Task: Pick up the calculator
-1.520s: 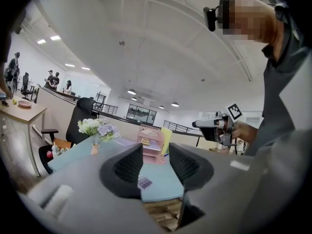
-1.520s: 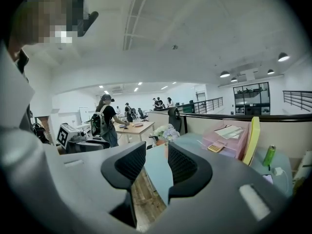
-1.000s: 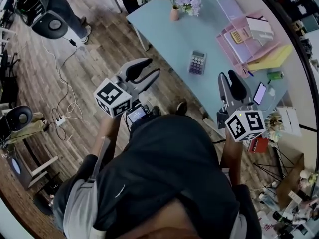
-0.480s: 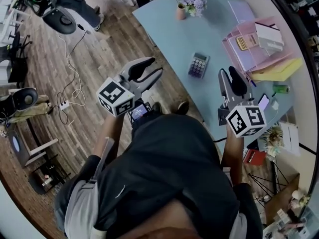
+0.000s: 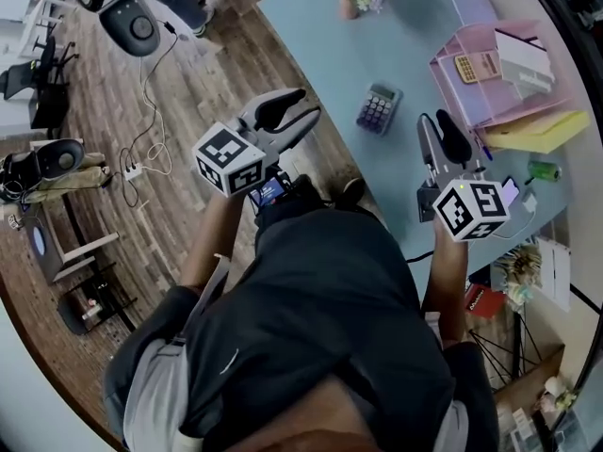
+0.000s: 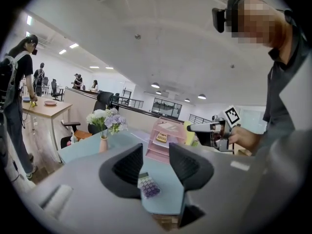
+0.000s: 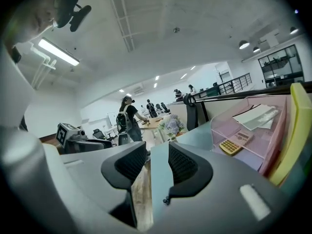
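Gaping empty: left claw (image 6: 156,151), right claw (image 7: 157,149); calculator (image 5: 378,107) untouched on table (image 5: 325,40).

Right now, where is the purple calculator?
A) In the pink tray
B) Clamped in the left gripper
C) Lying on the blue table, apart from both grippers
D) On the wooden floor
C: the purple calculator lies flat on the blue table, and the left gripper and right gripper are both open and hold nothing.
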A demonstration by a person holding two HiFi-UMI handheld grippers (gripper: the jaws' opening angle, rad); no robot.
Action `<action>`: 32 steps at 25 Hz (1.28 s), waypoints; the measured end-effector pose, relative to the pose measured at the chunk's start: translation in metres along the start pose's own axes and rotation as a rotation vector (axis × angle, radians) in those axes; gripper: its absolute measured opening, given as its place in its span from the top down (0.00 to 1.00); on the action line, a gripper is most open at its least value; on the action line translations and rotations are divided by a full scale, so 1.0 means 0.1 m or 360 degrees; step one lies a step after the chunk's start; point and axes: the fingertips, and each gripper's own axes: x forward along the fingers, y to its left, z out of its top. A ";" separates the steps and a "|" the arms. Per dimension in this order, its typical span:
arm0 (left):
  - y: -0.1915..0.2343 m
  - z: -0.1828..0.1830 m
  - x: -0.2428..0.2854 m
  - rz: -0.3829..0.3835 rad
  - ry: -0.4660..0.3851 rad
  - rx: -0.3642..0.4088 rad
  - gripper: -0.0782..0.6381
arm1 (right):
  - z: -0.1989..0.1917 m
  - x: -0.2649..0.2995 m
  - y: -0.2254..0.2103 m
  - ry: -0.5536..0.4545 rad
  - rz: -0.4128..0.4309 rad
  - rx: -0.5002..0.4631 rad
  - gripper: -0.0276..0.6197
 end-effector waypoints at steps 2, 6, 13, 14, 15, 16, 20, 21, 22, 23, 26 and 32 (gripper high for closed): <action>0.01 -0.06 0.08 0.0005 0.0022 -0.0021 0.65 | -0.07 0.01 -0.08 0.0014 0.0004 0.0022 0.76; 0.06 -0.19 0.19 0.0016 0.0090 -0.0050 0.65 | -0.22 0.02 -0.17 0.0040 0.0004 0.0070 0.76; 0.11 -0.34 0.38 -0.0027 0.0178 -0.0077 0.65 | -0.48 0.06 -0.28 0.0092 -0.0024 0.0147 0.76; 0.12 -0.36 0.41 -0.0035 0.0188 -0.0083 0.65 | -0.51 0.07 -0.30 0.0101 -0.0031 0.0157 0.76; 0.13 -0.38 0.44 -0.0045 0.0198 -0.0090 0.65 | -0.54 0.09 -0.32 0.0109 -0.0040 0.0167 0.76; 0.14 -0.41 0.46 -0.0056 0.0207 -0.0097 0.65 | -0.58 0.10 -0.34 0.0118 -0.0049 0.0177 0.76; 0.21 -0.52 0.59 -0.0091 0.0241 -0.0137 0.65 | -0.72 0.16 -0.45 0.0164 -0.0093 0.0221 0.76; 0.24 -0.55 0.62 -0.0097 0.0248 -0.0150 0.65 | -0.75 0.18 -0.47 0.0177 -0.0103 0.0233 0.76; 0.26 -0.58 0.66 -0.0103 0.0255 -0.0162 0.65 | -0.79 0.20 -0.50 0.0190 -0.0112 0.0245 0.76; 0.29 -0.61 0.69 -0.0110 0.0260 -0.0173 0.65 | -0.83 0.22 -0.53 0.0204 -0.0120 0.0255 0.76; 0.35 -0.69 0.79 -0.0135 0.0273 -0.0208 0.65 | -0.98 0.28 -0.59 0.0253 -0.0145 0.0286 0.76; 0.47 -0.92 0.95 -0.0165 0.0329 -0.0271 0.65 | -1.26 0.42 -0.68 0.0346 -0.0185 0.0361 0.76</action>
